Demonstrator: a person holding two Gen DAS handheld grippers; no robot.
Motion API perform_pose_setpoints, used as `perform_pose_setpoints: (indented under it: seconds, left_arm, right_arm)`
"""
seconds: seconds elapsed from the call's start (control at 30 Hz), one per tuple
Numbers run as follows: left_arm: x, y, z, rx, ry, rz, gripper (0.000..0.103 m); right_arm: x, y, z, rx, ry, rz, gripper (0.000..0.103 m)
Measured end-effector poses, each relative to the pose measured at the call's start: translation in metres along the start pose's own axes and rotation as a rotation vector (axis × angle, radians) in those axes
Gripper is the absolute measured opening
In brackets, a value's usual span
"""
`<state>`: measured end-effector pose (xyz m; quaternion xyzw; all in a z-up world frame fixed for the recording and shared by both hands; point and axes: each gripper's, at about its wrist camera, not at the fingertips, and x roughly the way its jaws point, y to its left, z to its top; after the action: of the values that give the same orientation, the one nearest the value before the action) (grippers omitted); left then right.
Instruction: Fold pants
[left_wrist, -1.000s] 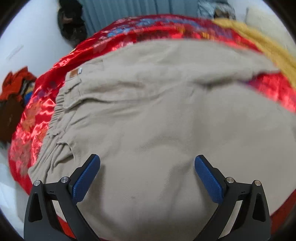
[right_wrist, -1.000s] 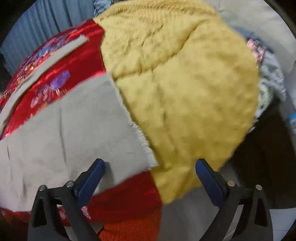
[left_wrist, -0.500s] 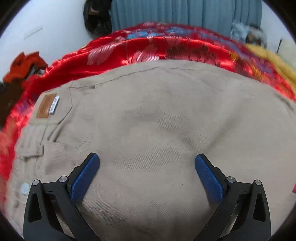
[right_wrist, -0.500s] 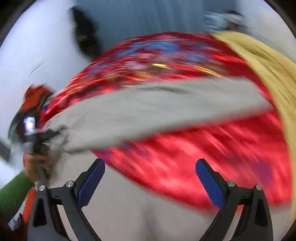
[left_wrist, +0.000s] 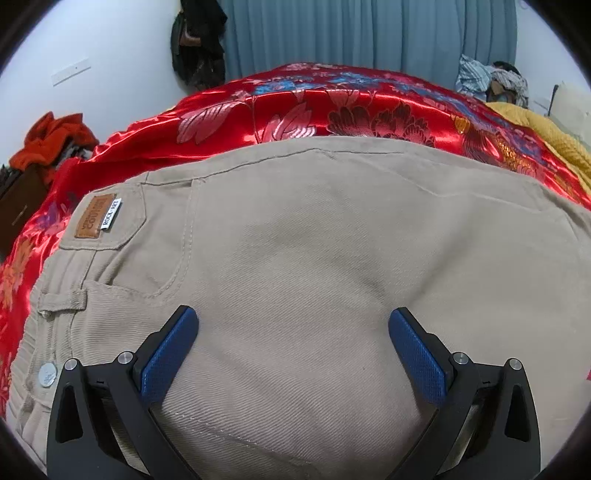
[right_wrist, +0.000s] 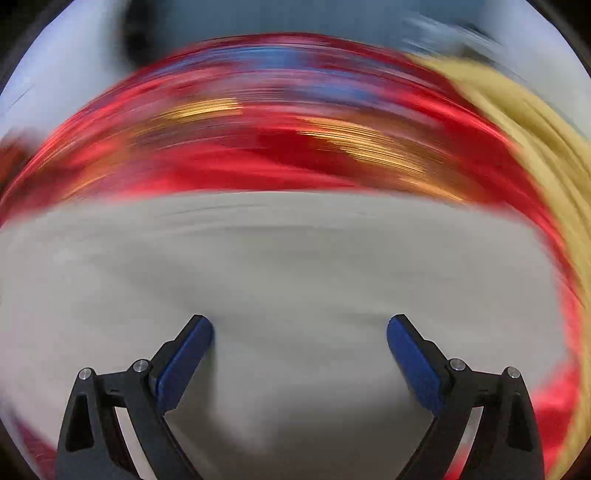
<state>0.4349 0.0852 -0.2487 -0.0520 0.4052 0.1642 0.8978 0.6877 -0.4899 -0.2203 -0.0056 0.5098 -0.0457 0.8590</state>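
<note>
Hovering over pants (left_wrist: 314, 258), both jaws spread.

We see the left gripper (left_wrist: 293, 325) at the bottom of the frame, its blue-padded jaws spread wide with nothing between them but the cloth below. Beige pants (left_wrist: 314, 266) fill the middle and lower frame, spread over a red satin bedspread (left_wrist: 295, 110) with a floral pattern. At left centre sits a brown leather brand patch (left_wrist: 94, 216) with a small white tag beside it; lower left we make out a belt loop (left_wrist: 62, 300) and a metal button (left_wrist: 48, 374). A yellow knitted blanket (left_wrist: 546, 136) lies at the right edge. Grey-blue curtains (left_wrist: 369, 33) hang across the top, and orange clothing (left_wrist: 51, 136) is piled at upper left.
</note>
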Motion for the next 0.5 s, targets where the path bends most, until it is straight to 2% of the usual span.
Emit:
perform_pose_setpoints:
  seconds: [0.03,0.07,0.1,0.13,0.17,0.23,0.27,0.3,0.33,0.4,0.43,0.47,0.5]
  left_arm:
    - [0.0,0.0,0.0,0.0,-0.003,0.001,0.103]
    - [0.0,0.0,0.0,0.0,-0.005,0.002,0.103]
    - [0.0,0.0,0.0,0.001,-0.006,0.003,0.103]
    - [0.001,-0.001,0.001,0.0,-0.008,0.003,0.102]
    - [0.001,-0.001,0.001,0.001,-0.009,0.003,0.103]
    - [0.0,-0.001,0.001,0.001,-0.009,0.004,0.103]
    - [0.0,-0.002,0.001,0.002,-0.009,0.005,0.102]
    - [0.002,-0.003,0.001,0.002,-0.008,0.005,0.102]
    - [0.002,-0.003,0.001,0.003,-0.008,0.006,0.102]
    - [0.002,-0.003,0.002,0.002,-0.009,0.005,0.102]
    - [0.002,-0.003,0.001,0.002,-0.01,0.005,0.102]
    - [0.002,-0.003,0.002,0.002,-0.01,0.005,0.102]
    - [0.002,-0.003,0.002,0.002,-0.01,0.006,0.102]
  right_arm:
    - [-0.003,-0.046,0.004,0.128,-0.002,-0.096,0.094]
    - [-0.012,-0.088,0.002,0.248,-0.014,-0.157,0.094]
    - [-0.024,-0.126,-0.002,0.365,-0.047,-0.158,0.094]
    - [-0.032,-0.14,-0.004,0.404,-0.072,-0.121,0.094]
    - [-0.042,-0.15,-0.009,0.433,-0.102,-0.032,0.094]
    - [-0.039,-0.151,-0.007,0.468,-0.111,0.172,0.094]
    - [-0.032,-0.149,-0.009,0.499,-0.081,0.271,0.094]
    - [-0.024,-0.143,-0.01,0.526,-0.05,0.325,0.094]
    - [-0.015,-0.139,-0.011,0.548,-0.025,0.347,0.093]
    - [0.0,-0.131,-0.009,0.59,-0.016,0.329,0.091]
    - [0.005,-0.132,-0.005,0.611,-0.038,0.314,0.084]
    - [0.004,-0.13,-0.007,0.627,-0.056,0.301,0.069]
    - [0.003,-0.129,-0.006,0.647,-0.072,0.281,0.06]
